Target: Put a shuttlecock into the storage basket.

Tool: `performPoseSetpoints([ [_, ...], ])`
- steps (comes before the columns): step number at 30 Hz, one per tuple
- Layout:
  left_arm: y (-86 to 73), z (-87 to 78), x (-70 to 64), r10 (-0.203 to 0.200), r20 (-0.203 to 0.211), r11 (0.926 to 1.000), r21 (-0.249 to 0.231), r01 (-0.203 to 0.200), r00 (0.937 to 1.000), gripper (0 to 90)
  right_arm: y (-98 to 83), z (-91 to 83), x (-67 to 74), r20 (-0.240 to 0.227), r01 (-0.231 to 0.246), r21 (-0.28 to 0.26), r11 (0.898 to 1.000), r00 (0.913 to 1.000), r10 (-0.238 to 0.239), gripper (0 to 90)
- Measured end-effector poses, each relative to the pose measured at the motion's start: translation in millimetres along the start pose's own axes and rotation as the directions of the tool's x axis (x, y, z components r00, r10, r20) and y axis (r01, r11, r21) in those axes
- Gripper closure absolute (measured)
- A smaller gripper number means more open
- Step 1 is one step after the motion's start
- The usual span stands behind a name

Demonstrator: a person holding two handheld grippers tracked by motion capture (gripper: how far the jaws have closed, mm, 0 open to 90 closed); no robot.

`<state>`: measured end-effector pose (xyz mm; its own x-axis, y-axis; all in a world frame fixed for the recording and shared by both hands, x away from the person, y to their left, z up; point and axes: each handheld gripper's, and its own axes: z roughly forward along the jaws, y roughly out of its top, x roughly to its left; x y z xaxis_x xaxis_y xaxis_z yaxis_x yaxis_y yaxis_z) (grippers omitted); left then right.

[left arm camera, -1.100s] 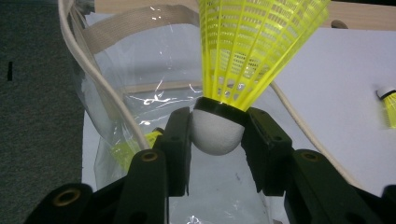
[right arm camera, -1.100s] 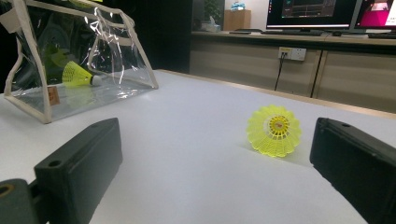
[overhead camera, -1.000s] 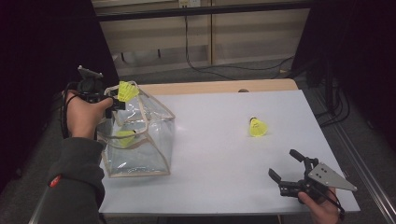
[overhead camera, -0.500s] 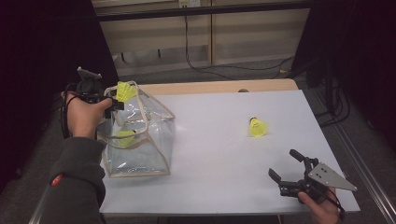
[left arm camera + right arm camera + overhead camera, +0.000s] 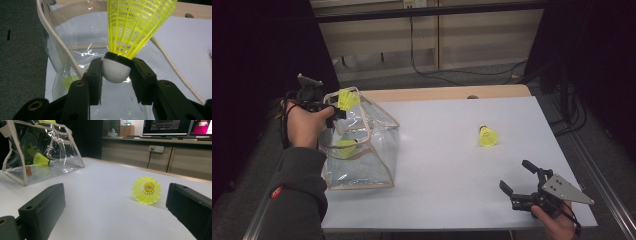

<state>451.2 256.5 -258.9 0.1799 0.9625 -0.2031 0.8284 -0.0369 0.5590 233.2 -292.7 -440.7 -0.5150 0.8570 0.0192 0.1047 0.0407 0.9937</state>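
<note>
White tabletop lies mostly bare between your hands, with a wooden strip along its 12 o'clock edge and dark floor around it. At 9 o'clock your left gripper clamps the white cork of a yellow shuttlecock over the clear bag's open mouth; a second shuttlecock lies inside. Your right gripper rests near the 5 o'clock corner, jaws apart, with a third shuttlecock lying loose beyond it.

left gripper raised at the table's left edge, jaws clamped; right gripper low, jaws wide apart
</note>
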Motion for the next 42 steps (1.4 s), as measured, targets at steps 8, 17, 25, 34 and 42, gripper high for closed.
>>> performPoseSetpoints([
  [8, -1.1, 1.3, 0.5, 0.004, -0.008, 0.9999, -0.010, -0.004, 1.0000, 56.1, -0.1, 0.3, 0.1, -0.002, 0.000, -0.001, 1.000, 1.0000, 0.000, 2.1],
  [17, 0.1, -1.4, -4.9, 0.024, 0.018, 0.9997, -0.010, -0.024, 0.9995, 50.3, 0.0, 0.2, 0.1, -0.002, 0.001, -0.001, 1.000, 1.0000, -0.001, 2.1],
  [25, 2.7, -5.4, -13.6, 0.051, 0.056, 0.9986, -0.019, -0.050, 0.9971, 43.1, 0.1, 0.0, 0.2, -0.001, 0.002, 0.001, 1.000, 1.0000, -0.002, 2.1],
  [34, 6.6, -11.5, -27.4, 0.094, 0.094, 0.9954, -0.027, -0.092, 0.9912, 36.8, 0.2, -0.1, 0.2, 0.000, 0.003, 0.000, 1.000, 1.0000, -0.003, 2.1],
  [42, 9.6, -15.6, -43.6, 0.127, 0.143, 0.9918, -0.029, -0.124, 0.9816, 33.6, 0.4, -0.2, 0.1, 0.000, 0.004, -0.001, 1.000, 1.0000, -0.004, 2.1],
])
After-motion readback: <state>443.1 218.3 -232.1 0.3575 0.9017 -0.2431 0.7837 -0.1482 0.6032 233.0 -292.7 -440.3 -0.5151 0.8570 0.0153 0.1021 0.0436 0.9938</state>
